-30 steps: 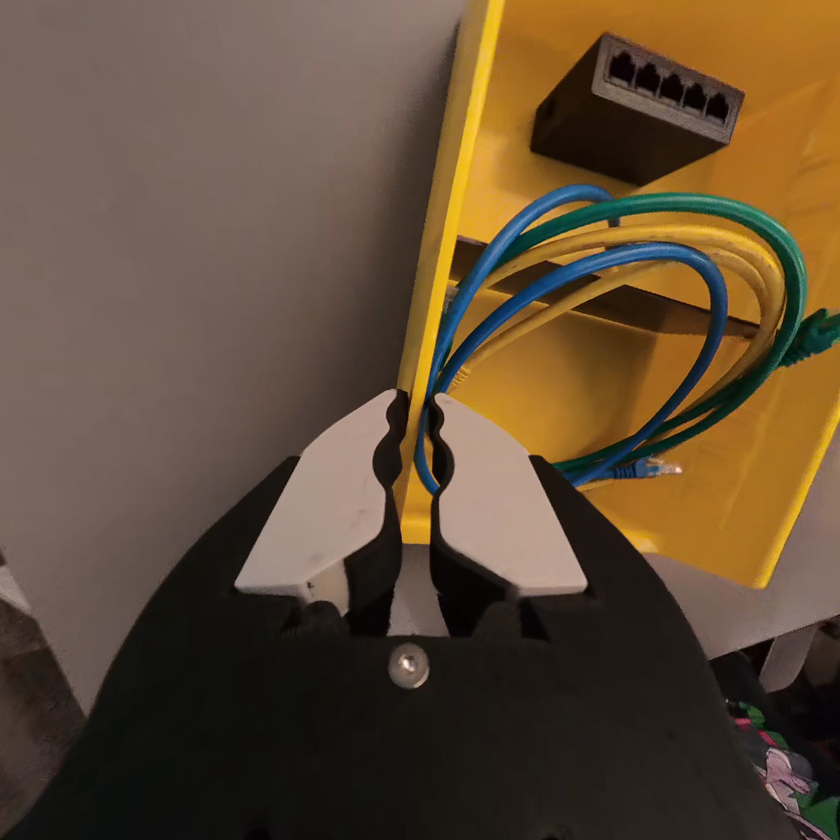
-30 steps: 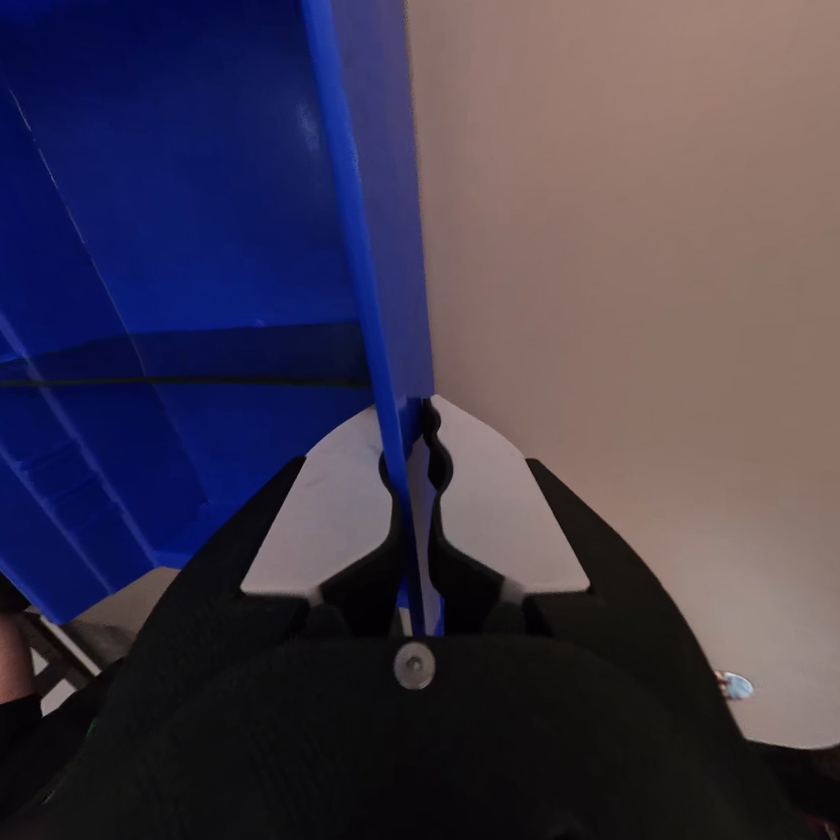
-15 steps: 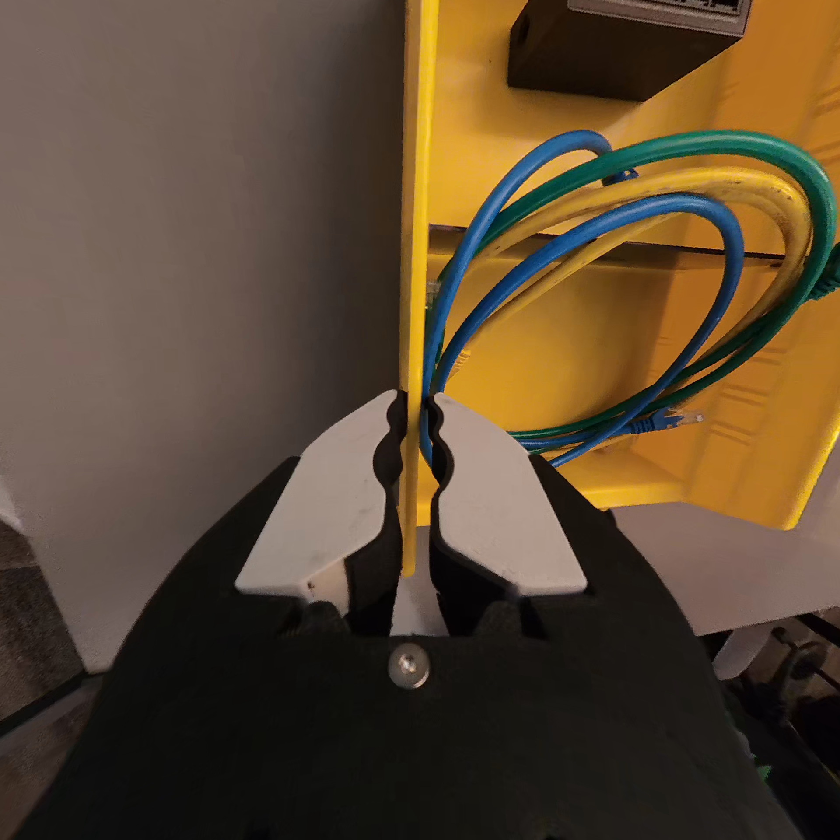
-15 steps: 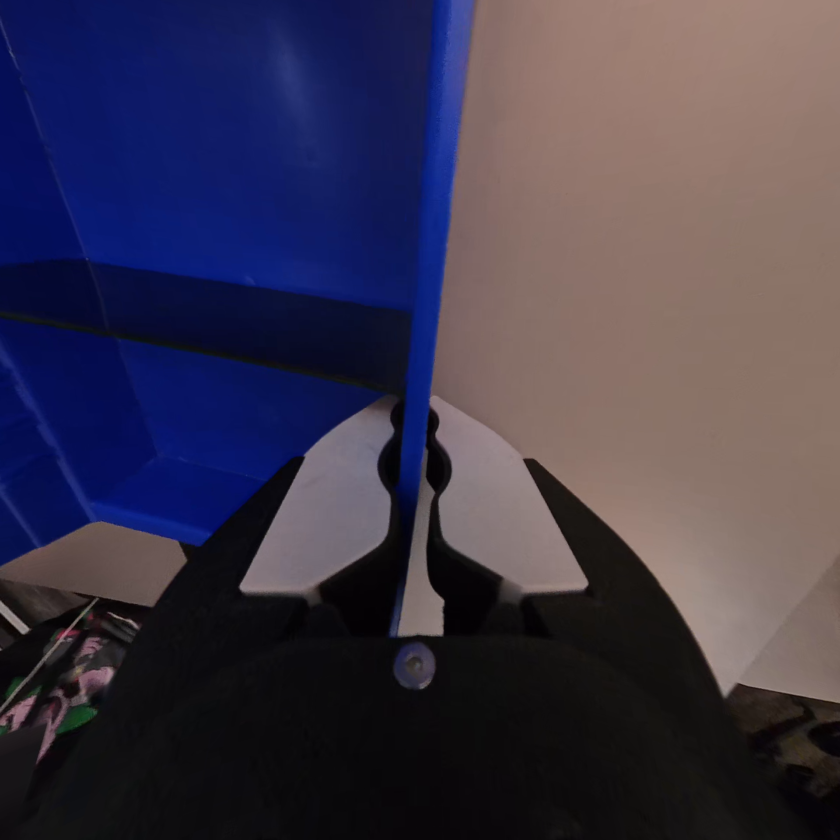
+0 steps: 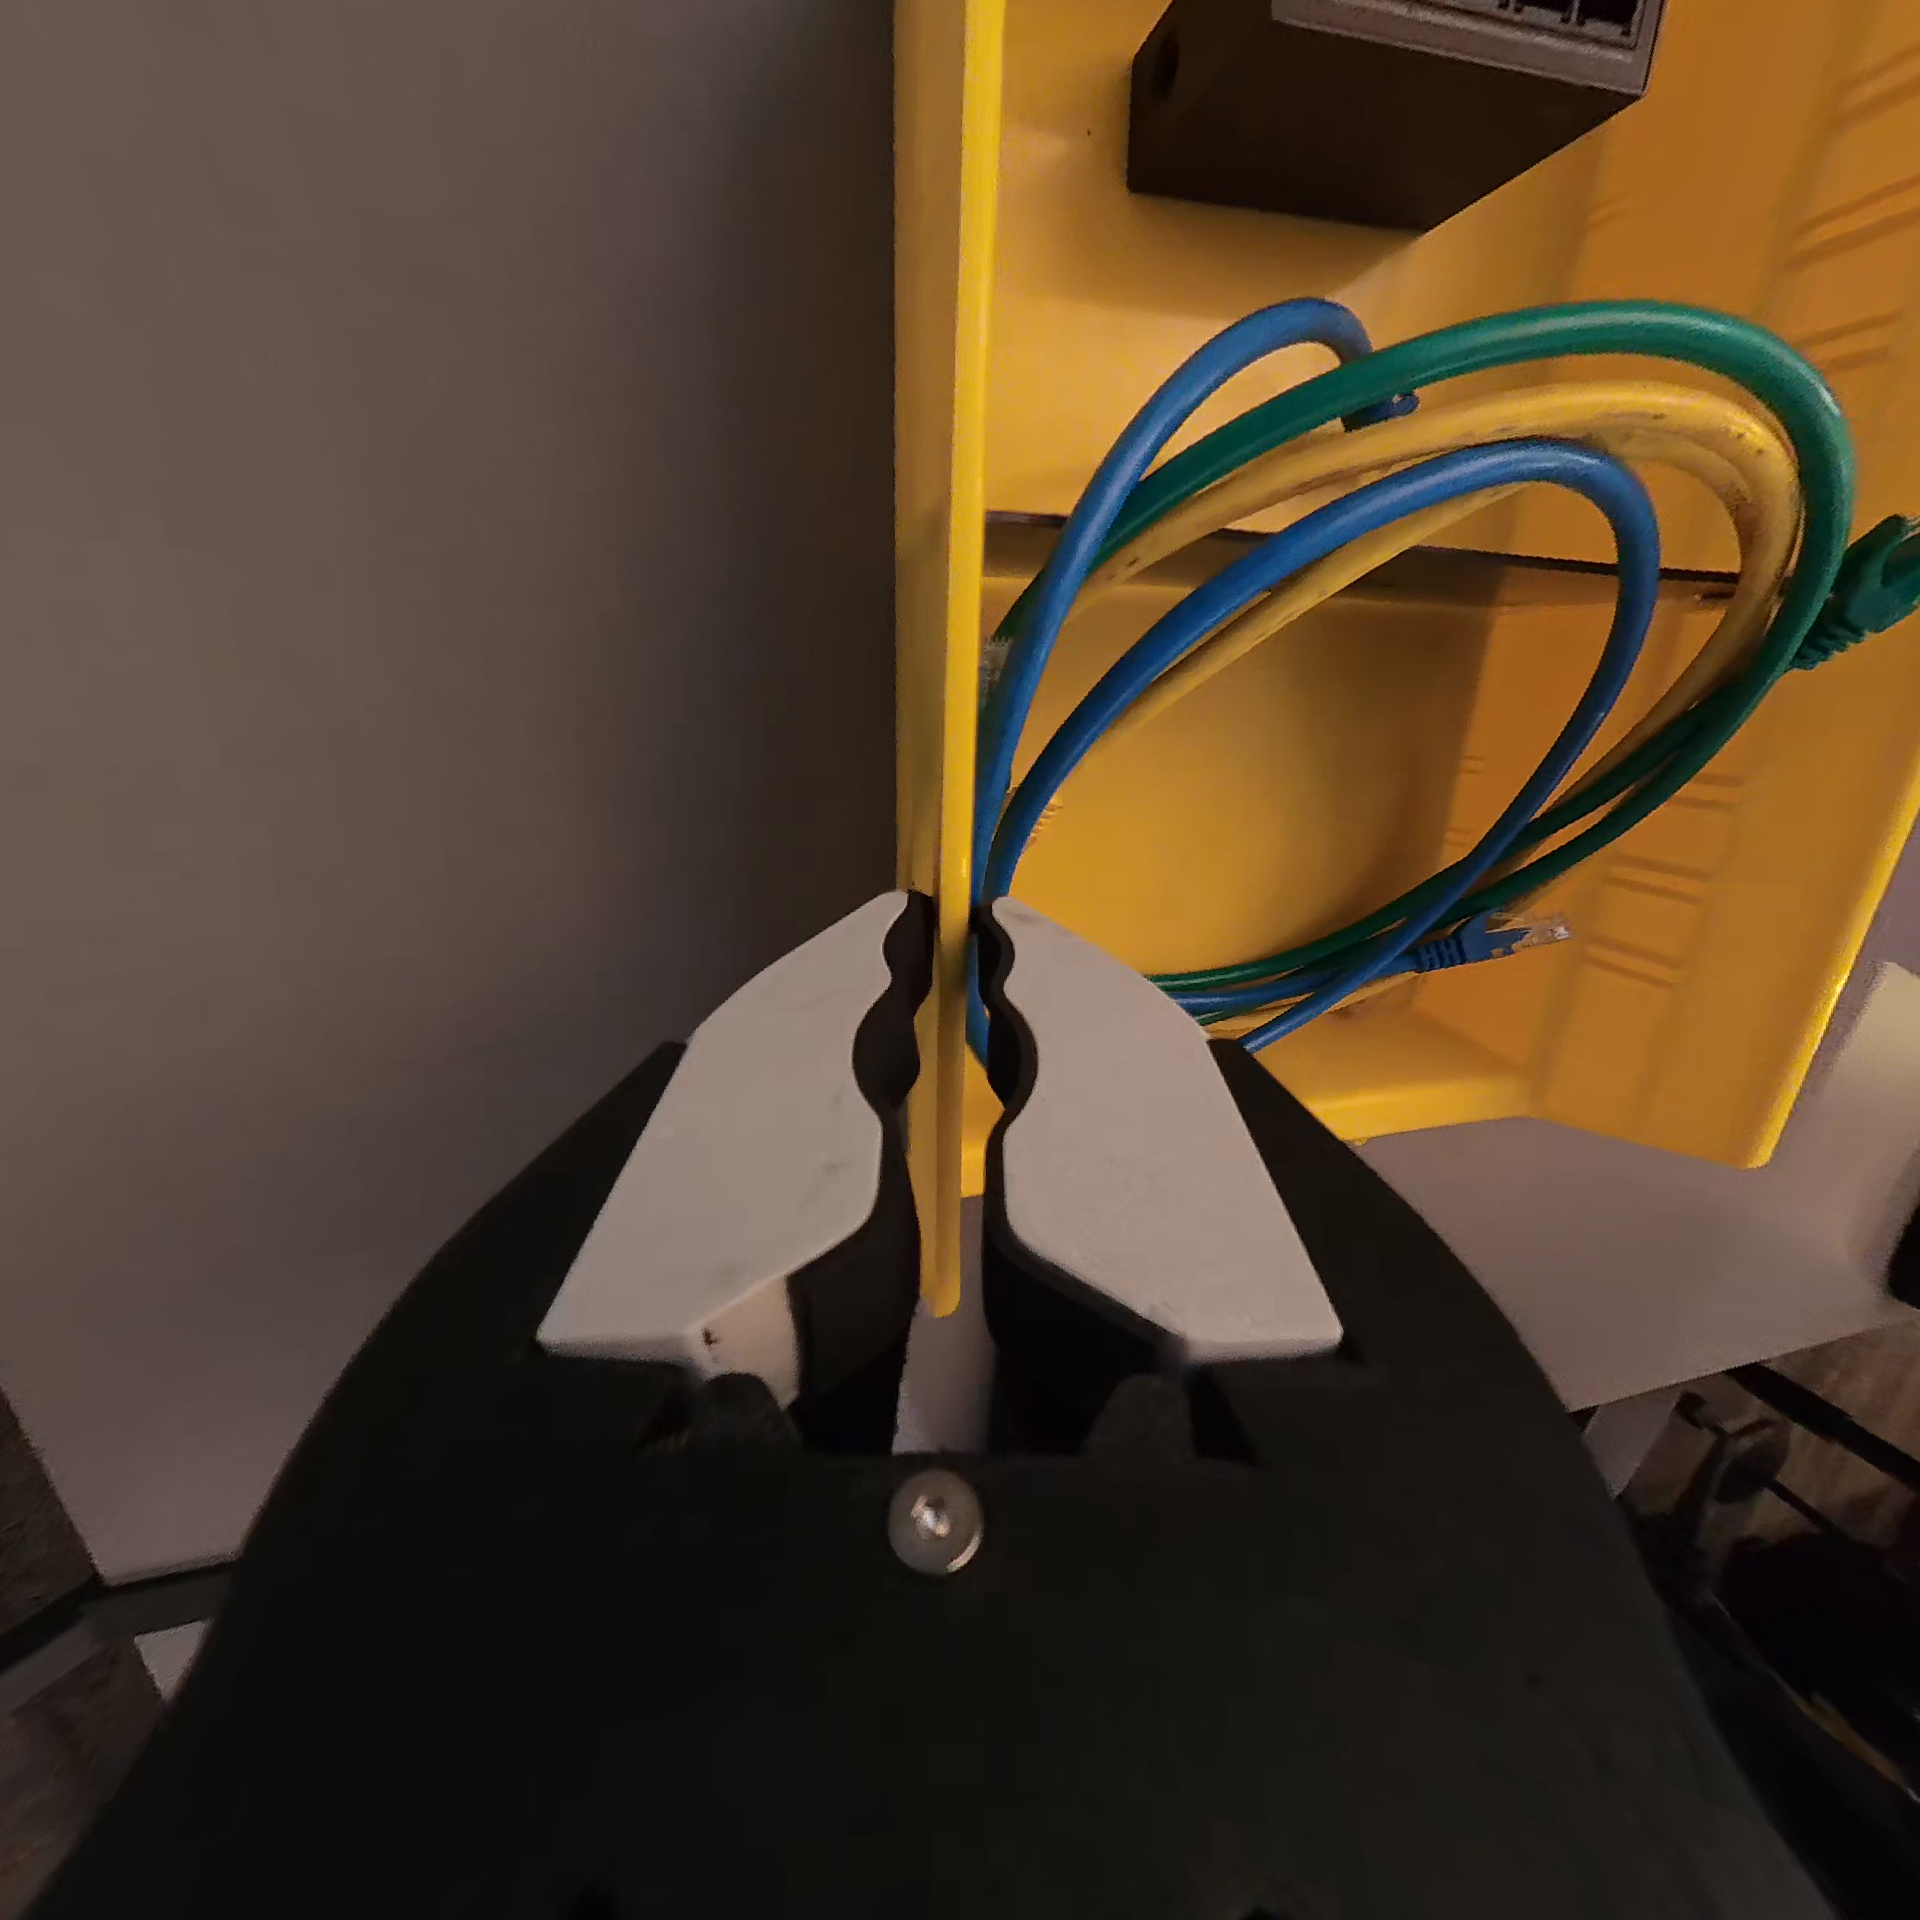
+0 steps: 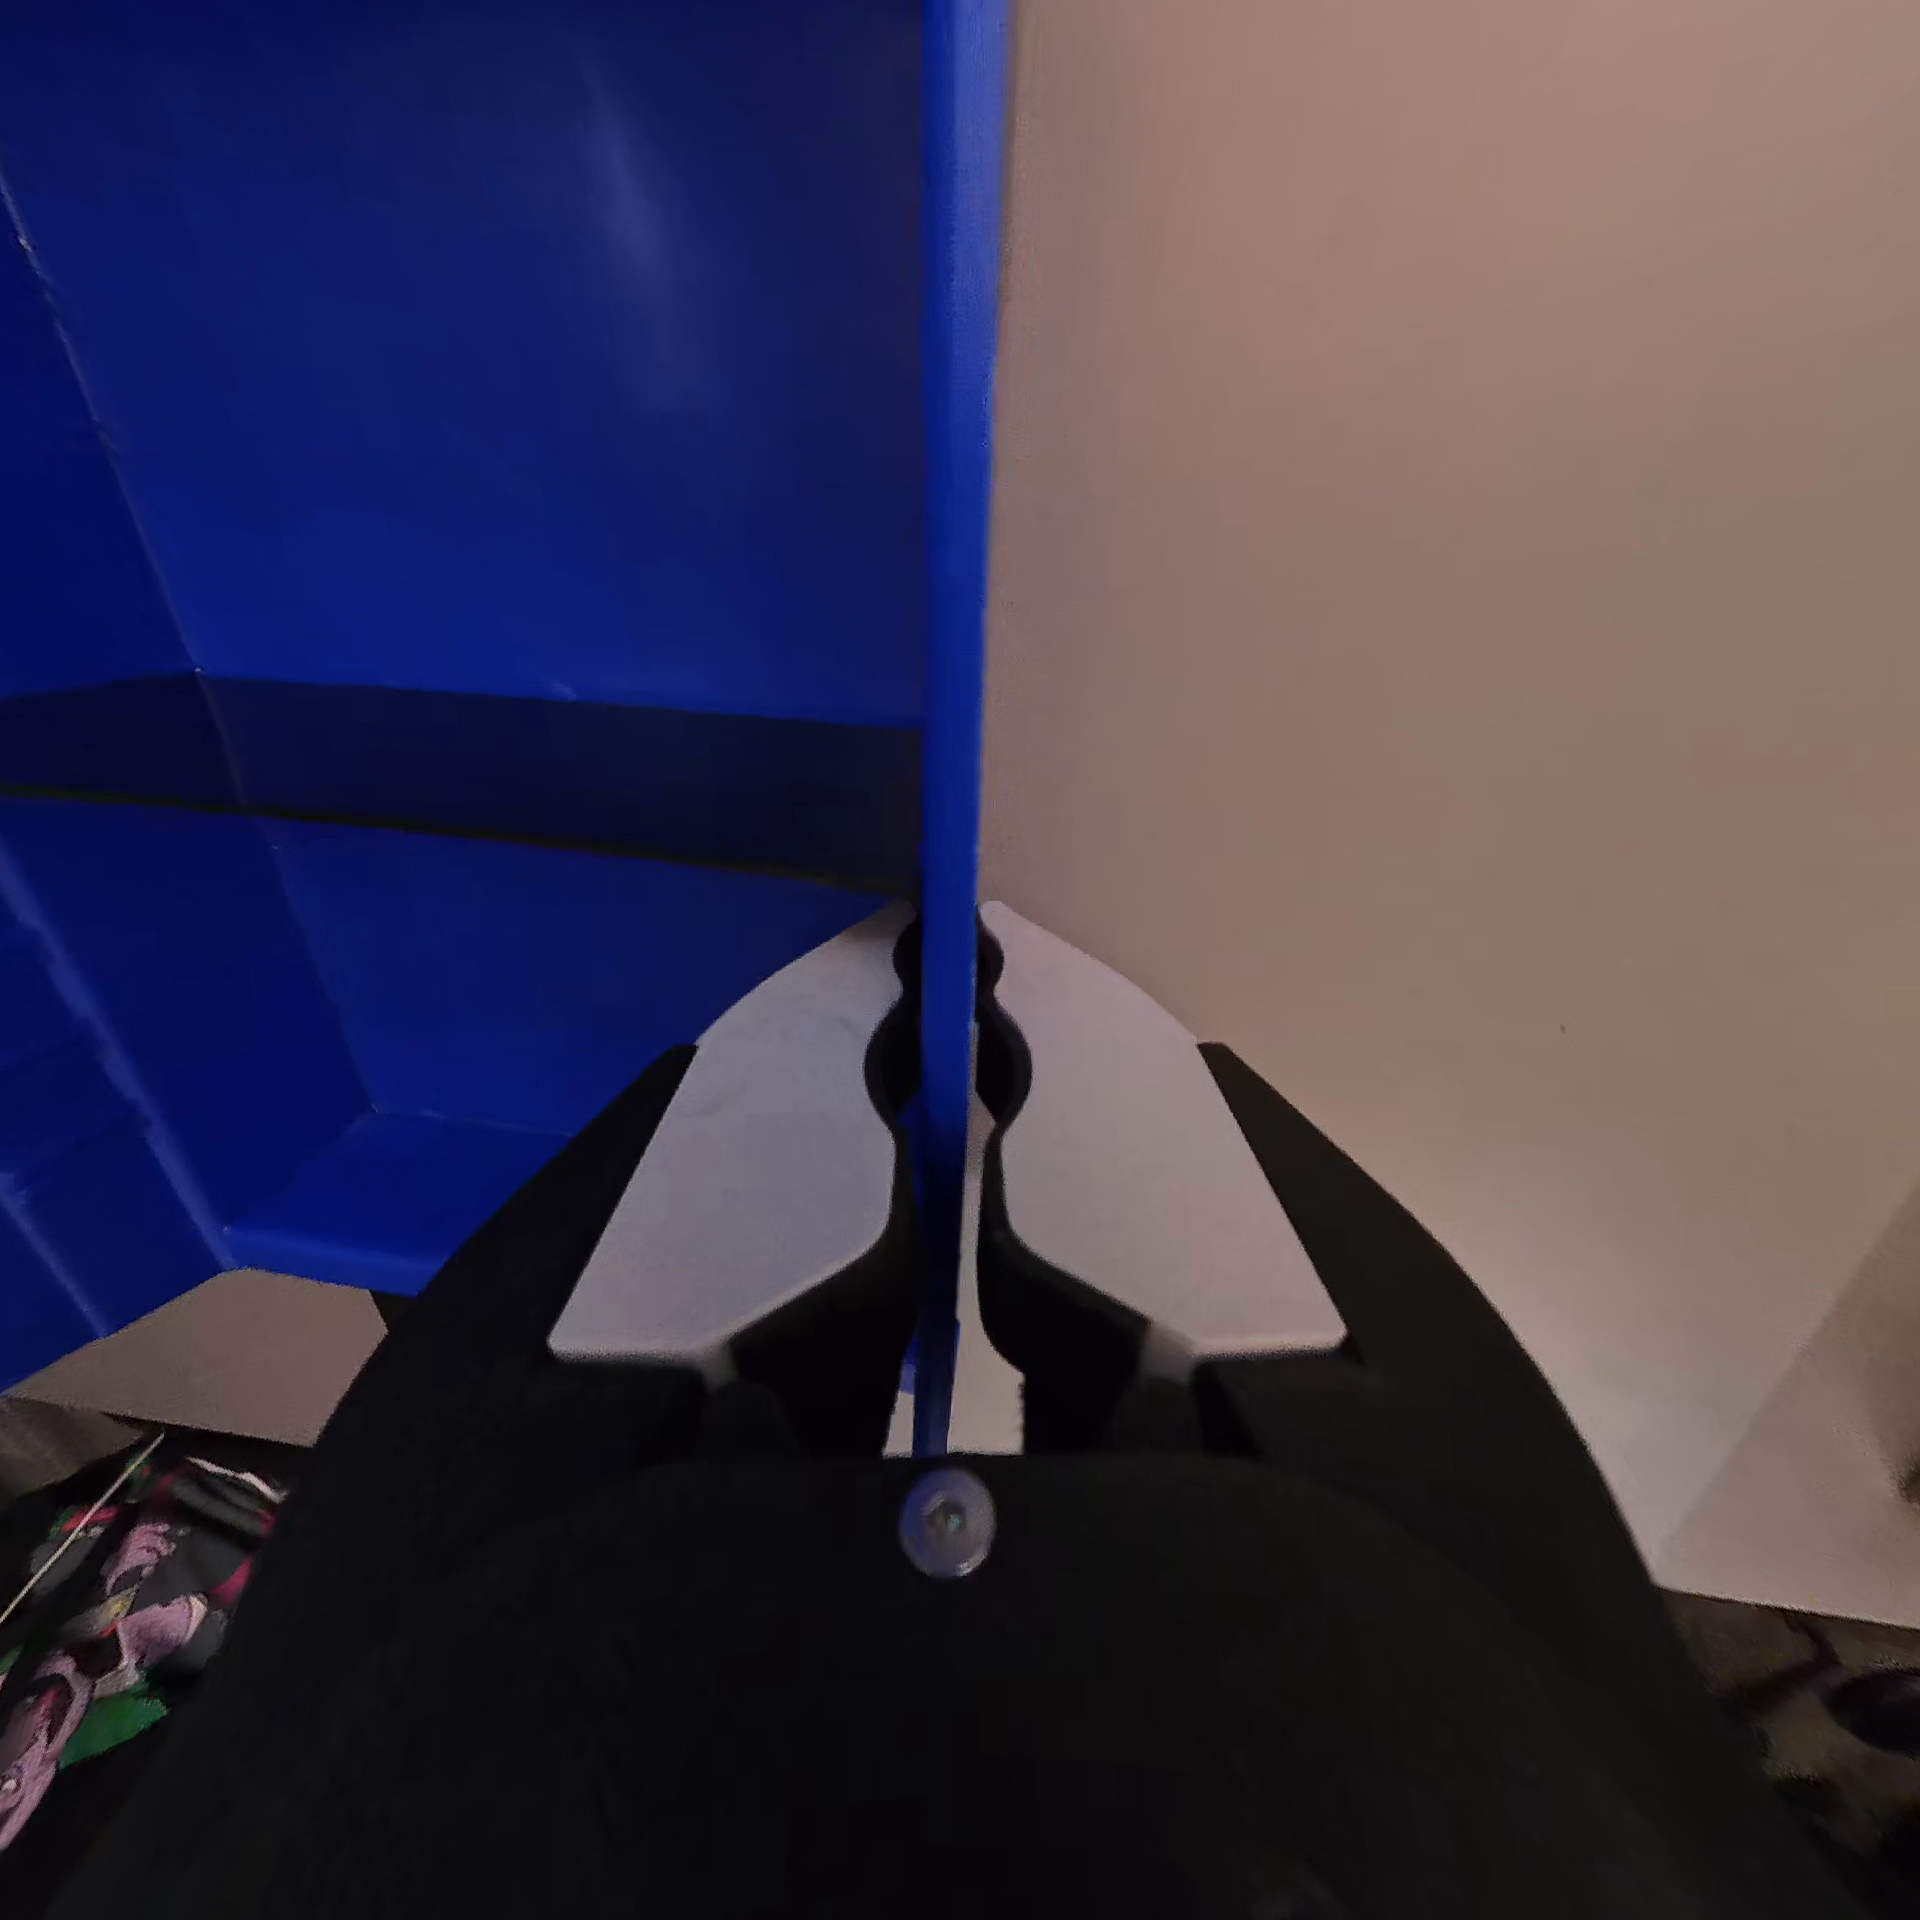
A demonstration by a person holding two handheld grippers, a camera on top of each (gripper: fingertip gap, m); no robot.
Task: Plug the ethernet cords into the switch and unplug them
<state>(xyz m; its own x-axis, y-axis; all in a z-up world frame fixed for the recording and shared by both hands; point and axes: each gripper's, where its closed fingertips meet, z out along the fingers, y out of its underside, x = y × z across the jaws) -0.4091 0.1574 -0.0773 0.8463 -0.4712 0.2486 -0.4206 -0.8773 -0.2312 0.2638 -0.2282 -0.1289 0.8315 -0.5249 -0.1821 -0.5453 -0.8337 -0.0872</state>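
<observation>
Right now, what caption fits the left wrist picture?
Left tongs pinch the yellow bin wall; blue, green and yellow cords coil below the black switch.

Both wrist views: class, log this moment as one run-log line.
left gripper: shut on yellow bin wall | right gripper: shut on blue bin wall | ethernet cords: unplugged, in yellow bin | switch: in yellow bin
</observation>
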